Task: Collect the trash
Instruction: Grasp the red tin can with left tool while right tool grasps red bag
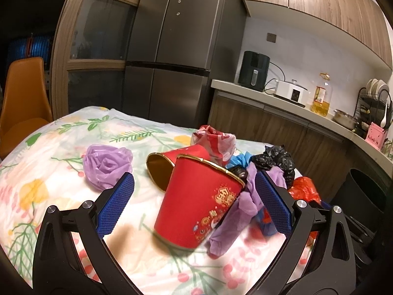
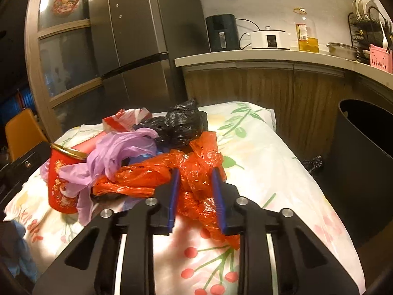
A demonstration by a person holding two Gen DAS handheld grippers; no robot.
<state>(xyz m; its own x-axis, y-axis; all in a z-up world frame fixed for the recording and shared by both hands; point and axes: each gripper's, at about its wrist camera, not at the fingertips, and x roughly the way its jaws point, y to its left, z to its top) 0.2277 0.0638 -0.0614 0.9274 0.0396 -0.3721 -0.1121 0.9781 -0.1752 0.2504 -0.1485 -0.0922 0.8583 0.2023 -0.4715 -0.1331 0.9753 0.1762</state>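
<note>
Orange-red plastic bag (image 2: 196, 162) lies mid-frame, bunched between the narrowly parted fingers of the right gripper (image 2: 195, 172), while the wide-spread left gripper (image 1: 194, 179) frames an unheld red cup (image 1: 196, 201).

Crinkled, glossy orange plastic bag (image 2: 196, 172) lies beside a shiny black plastic bag (image 2: 181, 125) and soft matt purple film (image 1: 105, 166). A red paper cup (image 1: 199, 204) shows a gilt rim. Smooth floral cloth (image 1: 61, 147) covers the counter; brushed-metal refrigerator (image 1: 176, 36) behind.
</note>
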